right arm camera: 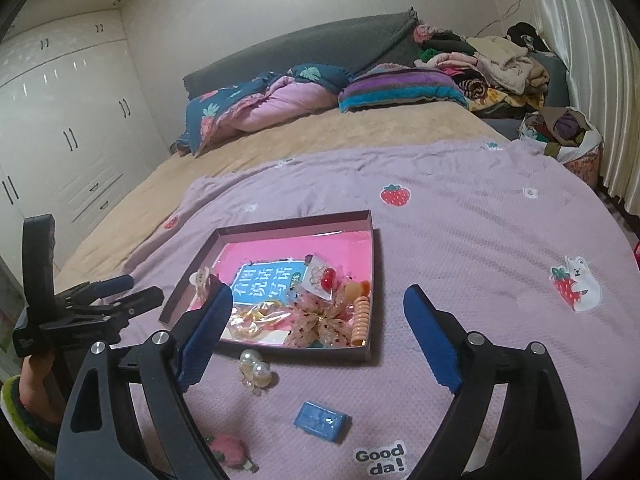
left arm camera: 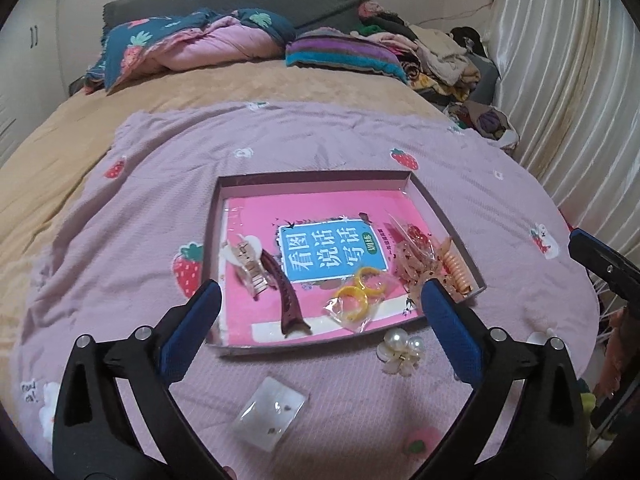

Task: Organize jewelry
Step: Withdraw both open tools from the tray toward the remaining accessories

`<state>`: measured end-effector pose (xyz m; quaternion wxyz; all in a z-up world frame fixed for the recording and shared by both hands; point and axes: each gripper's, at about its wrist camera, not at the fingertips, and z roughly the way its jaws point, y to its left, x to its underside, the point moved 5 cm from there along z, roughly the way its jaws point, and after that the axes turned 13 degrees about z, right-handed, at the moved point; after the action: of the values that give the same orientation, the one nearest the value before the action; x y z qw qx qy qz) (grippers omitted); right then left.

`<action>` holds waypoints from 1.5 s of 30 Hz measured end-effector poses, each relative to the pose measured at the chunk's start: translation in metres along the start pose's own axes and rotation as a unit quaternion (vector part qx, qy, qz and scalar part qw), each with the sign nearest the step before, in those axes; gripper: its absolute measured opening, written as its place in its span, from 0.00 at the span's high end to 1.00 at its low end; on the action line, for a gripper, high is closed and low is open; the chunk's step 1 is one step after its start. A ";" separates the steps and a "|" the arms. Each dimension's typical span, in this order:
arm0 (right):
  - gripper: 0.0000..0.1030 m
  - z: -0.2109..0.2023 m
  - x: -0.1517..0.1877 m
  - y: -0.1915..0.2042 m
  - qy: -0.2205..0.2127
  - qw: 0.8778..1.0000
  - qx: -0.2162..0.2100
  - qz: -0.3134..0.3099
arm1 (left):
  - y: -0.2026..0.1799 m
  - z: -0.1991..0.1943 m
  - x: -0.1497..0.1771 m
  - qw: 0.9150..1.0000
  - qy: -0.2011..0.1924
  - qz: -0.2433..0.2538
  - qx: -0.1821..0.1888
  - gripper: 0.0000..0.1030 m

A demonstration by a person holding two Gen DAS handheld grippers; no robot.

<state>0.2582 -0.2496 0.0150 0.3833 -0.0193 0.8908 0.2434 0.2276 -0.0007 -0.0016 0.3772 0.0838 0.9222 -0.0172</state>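
A shallow box tray (left arm camera: pixel 312 175) (right arm camera: pixel 370 240) lies on a lilac strawberry blanket, with a pink book inside. In it are a beige claw clip (left arm camera: pixel 250 262), a maroon banana clip (left arm camera: pixel 286 300), bagged yellow rings (left arm camera: pixel 356 298), a sequined bow (right arm camera: pixel 324 322) and an orange coil tie (right arm camera: pixel 360 320). Outside, near the tray's front edge, lie a pearl flower clip (left arm camera: pixel 400 350) (right arm camera: pixel 254 366), a clear bag of earrings (left arm camera: pixel 270 412), a blue packet (right arm camera: pixel 322 420) and a pink strawberry clip (right arm camera: pixel 228 450). My left gripper (left arm camera: pixel 320 298) is open and empty. My right gripper (right arm camera: pixel 320 308) is open and empty.
The blanket (right arm camera: pixel 460 240) covers a bed with a tan sheet (left arm camera: pixel 60 148). Folded quilts (left arm camera: pixel 192 48) and piled clothes (left arm camera: pixel 440 56) lie by the grey headboard. A curtain (left arm camera: pixel 560 80) hangs at right. White wardrobes (right arm camera: pixel 60 120) stand at left.
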 end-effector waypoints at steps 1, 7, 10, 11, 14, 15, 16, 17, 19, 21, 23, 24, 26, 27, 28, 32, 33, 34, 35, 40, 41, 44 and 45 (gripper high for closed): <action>0.16 -0.002 0.000 0.001 -0.001 1.000 -0.001 -0.001 | 0.001 -0.004 0.001 1.000 -0.002 -0.001 -0.001 0.09; 0.16 -0.016 0.002 0.010 -0.008 1.000 -0.008 -0.015 | 0.003 -0.022 0.005 1.000 -0.016 -0.004 -0.006 0.09; 0.16 -0.022 0.005 0.016 -0.010 1.000 -0.009 -0.026 | 0.002 -0.032 0.007 1.000 -0.023 -0.003 -0.008 0.09; 0.16 -0.024 0.007 0.018 -0.010 0.999 -0.009 -0.029 | 0.001 -0.036 0.009 1.000 -0.025 -0.002 -0.009 0.09; 0.16 -0.030 0.012 0.022 -0.010 0.999 -0.010 -0.038 | 0.000 -0.042 0.012 1.000 -0.027 0.001 -0.010 0.09; 0.16 -0.032 0.015 0.023 -0.010 0.999 -0.010 -0.042 | -0.001 -0.044 0.015 1.000 -0.027 0.002 -0.010 0.09; 0.16 -0.033 0.016 0.024 -0.009 0.999 -0.010 -0.043 | -0.001 -0.044 0.016 1.000 -0.027 0.003 -0.011 0.09; 0.16 -0.034 0.018 0.024 -0.009 0.999 -0.011 -0.045 | 0.000 -0.045 0.018 1.000 -0.027 0.004 -0.012 0.09; 0.16 -0.037 0.022 0.024 -0.007 0.999 -0.011 -0.047 | 0.000 -0.047 0.023 1.000 -0.027 0.003 -0.013 0.09; 0.16 -0.038 0.026 0.024 -0.004 0.999 -0.010 -0.048 | -0.001 -0.049 0.027 1.000 -0.025 0.003 -0.012 0.09; 0.16 -0.039 0.029 0.024 -0.002 0.999 -0.010 -0.048 | -0.002 -0.051 0.031 1.000 -0.025 0.004 -0.013 0.09; 0.16 -0.040 0.032 0.024 -0.001 0.999 -0.010 -0.049 | -0.002 -0.051 0.033 1.000 -0.024 0.005 -0.014 0.09; 0.16 -0.041 0.036 0.024 0.000 0.999 -0.009 -0.051 | -0.001 -0.052 0.037 1.000 -0.022 0.005 -0.014 0.09; 0.16 -0.041 0.038 0.024 0.002 0.999 -0.009 -0.051 | -0.001 -0.052 0.039 1.000 -0.021 0.005 -0.014 0.09; 0.16 -0.042 0.040 0.024 0.003 0.999 -0.009 -0.052 | -0.001 -0.053 0.041 1.000 -0.020 0.005 -0.015 0.09; 0.16 -0.045 0.048 0.026 0.008 0.998 -0.010 -0.055 | -0.001 -0.057 0.047 1.000 -0.019 0.004 -0.018 0.09; 0.16 -0.045 0.050 0.026 0.009 0.998 -0.010 -0.056 | 0.000 -0.058 0.049 1.000 -0.019 0.003 -0.018 0.09; 0.16 -0.046 0.053 0.027 0.012 0.998 -0.011 -0.058 | -0.001 -0.059 0.050 1.000 -0.019 0.003 -0.018 0.09; 0.16 -0.047 0.055 0.028 0.013 0.998 -0.012 -0.059 | -0.001 -0.059 0.052 1.000 -0.018 0.003 -0.019 0.09; 0.16 -0.049 0.069 0.030 0.021 0.998 -0.014 -0.064 | -0.003 -0.062 0.060 1.000 -0.016 0.004 -0.021 0.09; 0.16 -0.049 0.071 0.030 0.023 0.998 -0.014 -0.064 | -0.004 -0.063 0.062 1.000 -0.015 0.005 -0.022 0.09; 0.16 -0.050 0.079 0.032 0.028 0.997 -0.015 -0.069 | -0.004 -0.064 0.067 1.000 -0.014 0.010 -0.025 0.09; 0.16 -0.050 0.081 0.033 0.030 0.997 -0.015 -0.070 | -0.004 -0.065 0.070 1.000 -0.012 0.011 -0.026 0.09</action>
<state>0.1597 -0.2309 0.0019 0.3724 -0.0944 0.8946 0.2283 0.1329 0.0113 -0.0039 0.3909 0.0835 0.9166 0.0097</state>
